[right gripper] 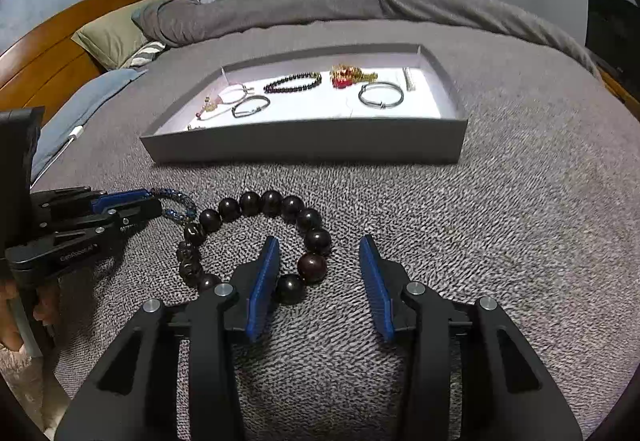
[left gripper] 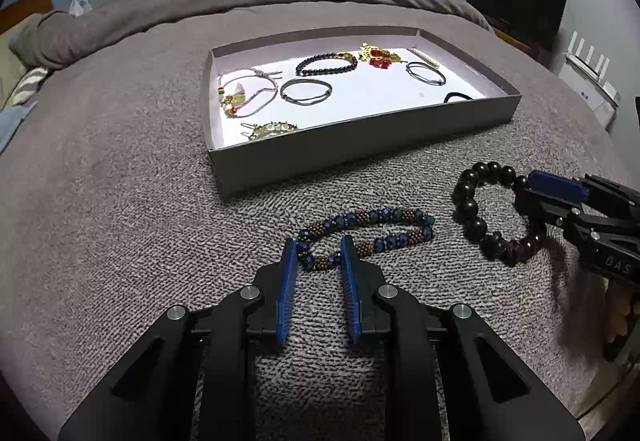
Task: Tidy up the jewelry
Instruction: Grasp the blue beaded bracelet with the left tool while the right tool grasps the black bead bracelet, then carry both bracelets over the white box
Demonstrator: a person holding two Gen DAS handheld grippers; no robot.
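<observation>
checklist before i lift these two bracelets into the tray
1. left tool straddles the end of the blue bead bracelet: ok
2. Left tool's pads firmly pressing it: cannot tell
3. right tool closed on the dark bead bracelet: not ok, beads sit by one pad and the other stands clear
4. Bracelets apart, not tangled: ok
5. tray has bare floor near its front: ok
</observation>
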